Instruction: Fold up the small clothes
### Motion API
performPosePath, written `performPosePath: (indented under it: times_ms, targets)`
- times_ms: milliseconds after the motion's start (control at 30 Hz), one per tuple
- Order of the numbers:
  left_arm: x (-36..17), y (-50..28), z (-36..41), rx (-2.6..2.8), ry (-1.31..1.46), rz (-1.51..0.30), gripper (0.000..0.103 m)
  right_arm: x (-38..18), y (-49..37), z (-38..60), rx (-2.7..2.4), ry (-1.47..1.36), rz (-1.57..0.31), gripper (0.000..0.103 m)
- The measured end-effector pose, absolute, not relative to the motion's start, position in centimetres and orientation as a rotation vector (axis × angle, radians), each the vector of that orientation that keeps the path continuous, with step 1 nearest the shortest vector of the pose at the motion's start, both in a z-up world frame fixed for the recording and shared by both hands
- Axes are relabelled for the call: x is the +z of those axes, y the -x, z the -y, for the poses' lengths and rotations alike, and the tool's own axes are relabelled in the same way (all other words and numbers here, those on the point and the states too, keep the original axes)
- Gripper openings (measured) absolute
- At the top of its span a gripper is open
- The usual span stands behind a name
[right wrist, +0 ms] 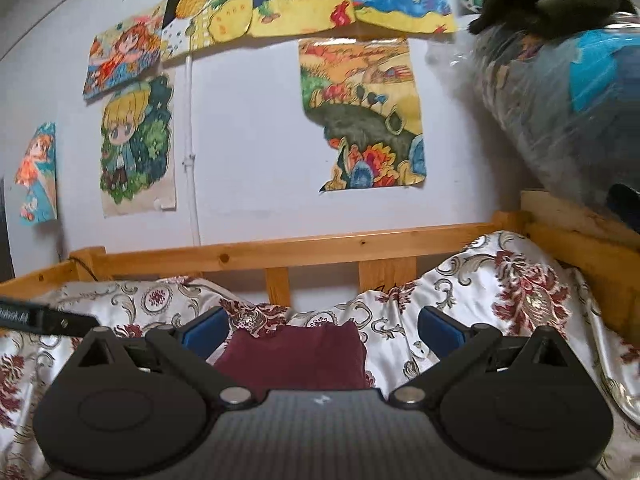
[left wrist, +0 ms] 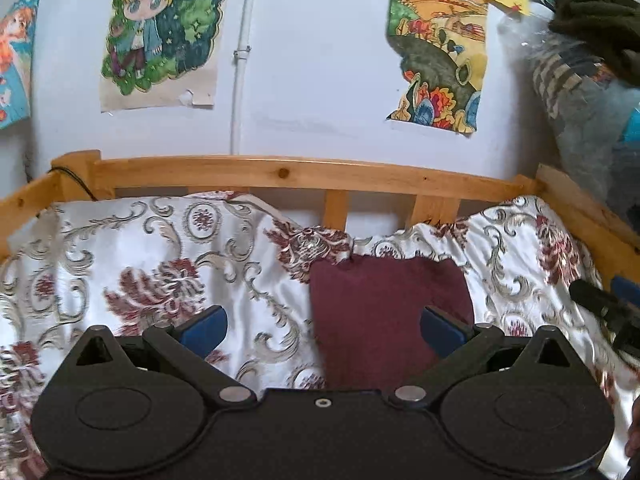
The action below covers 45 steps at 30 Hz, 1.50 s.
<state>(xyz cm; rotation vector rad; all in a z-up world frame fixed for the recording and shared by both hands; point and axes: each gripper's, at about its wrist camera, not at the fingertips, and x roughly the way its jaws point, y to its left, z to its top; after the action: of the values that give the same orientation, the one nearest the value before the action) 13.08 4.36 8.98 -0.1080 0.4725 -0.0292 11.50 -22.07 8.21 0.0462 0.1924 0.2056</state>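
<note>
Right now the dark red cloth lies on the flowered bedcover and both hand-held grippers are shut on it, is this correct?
Not quite. The dark red cloth does lie on the flowered bedcover, but both wrist views show the left hand-held gripper and the right hand-held gripper open, holding nothing.

Open bedspread (left wrist: pixel 160 248) left of the maroon cloth (left wrist: pixel 384 312), free to pass. Wooden rail (left wrist: pixel 280 172) blocks the far side, side rail (right wrist: pixel 580 248) and plastic-wrapped bundle (right wrist: pixel 560 112) block the right. Bedspread bunches up just behind the cloth.
</note>
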Motion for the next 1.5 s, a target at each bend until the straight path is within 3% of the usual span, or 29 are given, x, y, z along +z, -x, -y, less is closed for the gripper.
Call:
performPosePath:
  times_ms: [533,867,1500]
  targets:
    - [4.9,-4.8,-4.3,-0.053,0.107,-0.491,0.102,7.0,-3.0,20.9,0.184,-0.031,-0.265,0.103]
    - [-0.5,-4.5,-4.2,-0.025,0.027,-0.512,0.102,2.3,-1.4,21.4,0.051,-0.018,-0.321,0.103]
    - [-3.4,-5.9,-3.1,-0.035,-0.044,-0.542,0.102,-1.5,-2.0,21.5,0.037,-0.023,-0.377,0.103]
